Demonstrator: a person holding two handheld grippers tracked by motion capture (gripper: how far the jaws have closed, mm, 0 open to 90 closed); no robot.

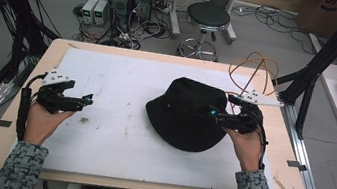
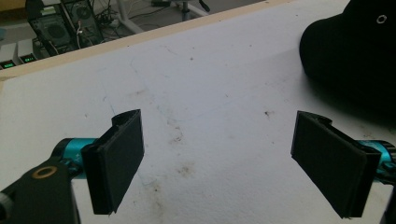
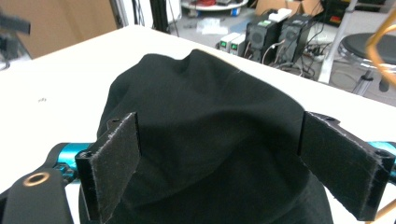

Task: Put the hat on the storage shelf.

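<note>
1. The white table mat (image 1: 114,137) covers most of the wooden table (image 1: 6,151). The black bucket hat (image 1: 189,113) sits brim-down on it, at about 3 o'clock from the mat's middle, uncrushed and unlifted.
2. The right gripper (image 1: 214,113) is at the hat's 3 o'clock side. In the right gripper view its jaws stand wide apart either side of the hat's crown (image 3: 205,140), the pads not pressing the cloth. My judgement: the approach is done; closing on the hat and moving it are left.
3. The left gripper (image 1: 89,98) rests at the mat's 9 o'clock edge, well apart from the hat, with its jaws spread wide over bare mat and holding nothing.
4. No brand, label or writing is readable on the hat; a small metal eyelet (image 2: 381,19) is its only marking.
</note>
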